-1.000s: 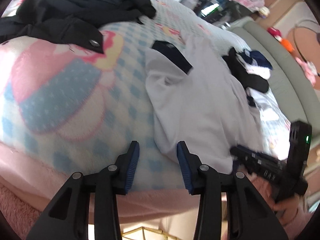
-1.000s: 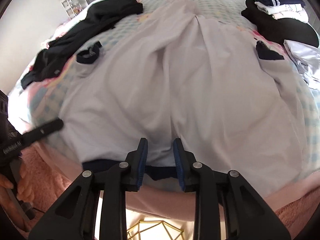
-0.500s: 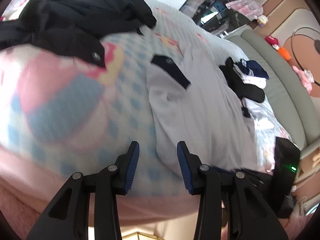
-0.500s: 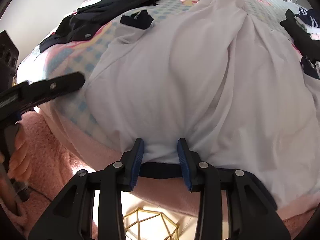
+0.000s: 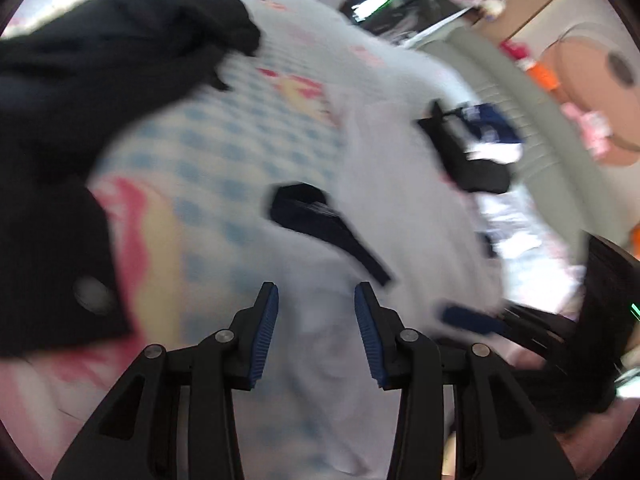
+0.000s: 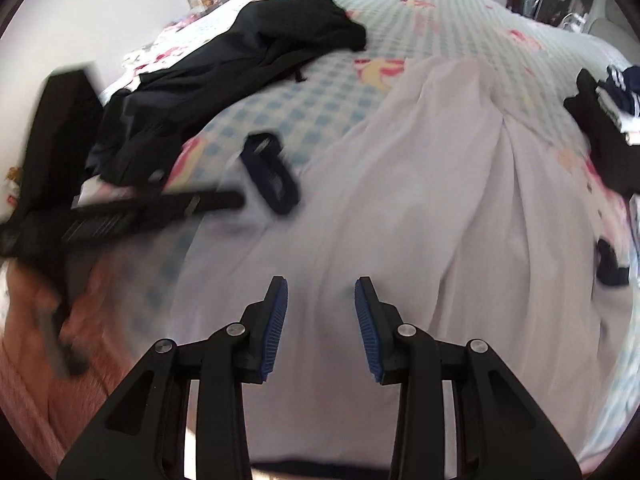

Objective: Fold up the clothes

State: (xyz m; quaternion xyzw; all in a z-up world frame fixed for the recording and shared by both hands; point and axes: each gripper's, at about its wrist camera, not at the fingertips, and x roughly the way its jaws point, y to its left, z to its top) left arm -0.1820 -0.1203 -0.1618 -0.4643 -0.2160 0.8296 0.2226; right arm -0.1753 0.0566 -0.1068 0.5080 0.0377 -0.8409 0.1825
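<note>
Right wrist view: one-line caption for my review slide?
Right gripper open above a white shirt spread on the checked bedspread, dark jacket behind.

The checkered bed (image 6: 328, 96) carries a white garment (image 6: 440, 208), black clothes (image 6: 248, 56) and folded pile (image 6: 608, 120).

Readable text, labels, brands, numbers: none you can make out in either wrist view. The checked bedspread (image 6: 328, 92) carries only cartoon prints, no lettering. The dark garment (image 6: 240, 52) lying on that bedspread shows no legible tag; the left view is motion-blurred.
</note>
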